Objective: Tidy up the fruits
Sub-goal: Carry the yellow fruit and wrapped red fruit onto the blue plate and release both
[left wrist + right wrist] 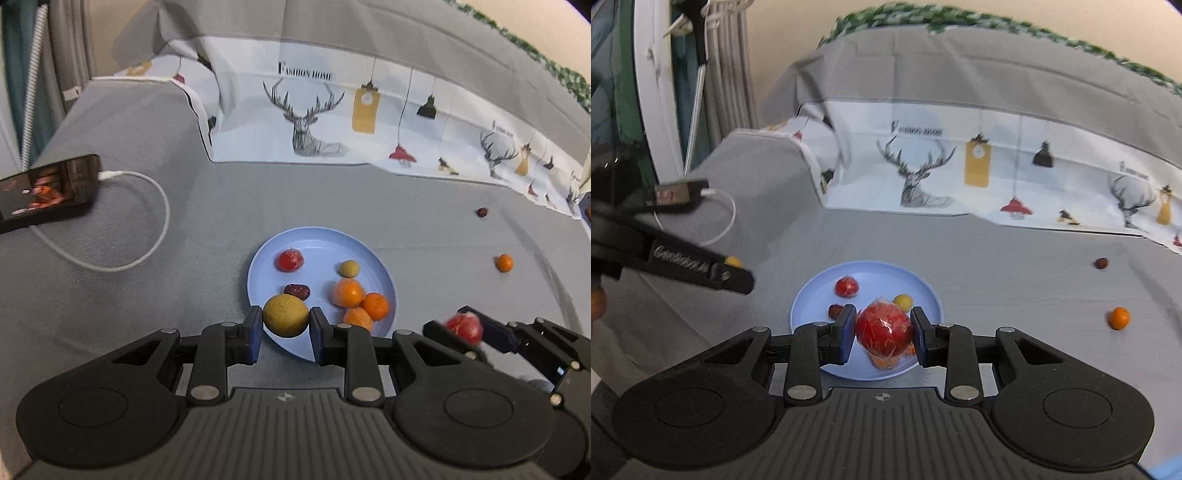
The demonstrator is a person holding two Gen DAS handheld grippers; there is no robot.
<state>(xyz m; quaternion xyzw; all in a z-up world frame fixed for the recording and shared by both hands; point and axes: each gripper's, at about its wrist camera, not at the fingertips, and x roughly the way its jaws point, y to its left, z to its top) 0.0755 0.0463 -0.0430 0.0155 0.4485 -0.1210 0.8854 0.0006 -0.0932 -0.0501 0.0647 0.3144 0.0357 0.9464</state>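
Note:
A light blue plate [266, 254] [812, 291] lies on the grey cloth and holds several fruits: a red one [290, 260] [846, 287], a small yellow one [349, 268] [903, 301], a dark date [296, 291] and oranges [349, 292]. My left gripper [286, 320] is shut on a yellow-green round fruit [285, 316] over the plate's near rim. My right gripper [883, 329] is shut on a red wrapped fruit [883, 330] above the plate; it also shows at the lower right of the left wrist view [463, 327].
A loose orange [504, 263] [1118, 318] and a dark date [482, 212] [1102, 263] lie on the cloth to the right. A phone [48, 190] with a white cable [155, 229] sits at the left. A deer-print cloth [332, 122] hangs behind.

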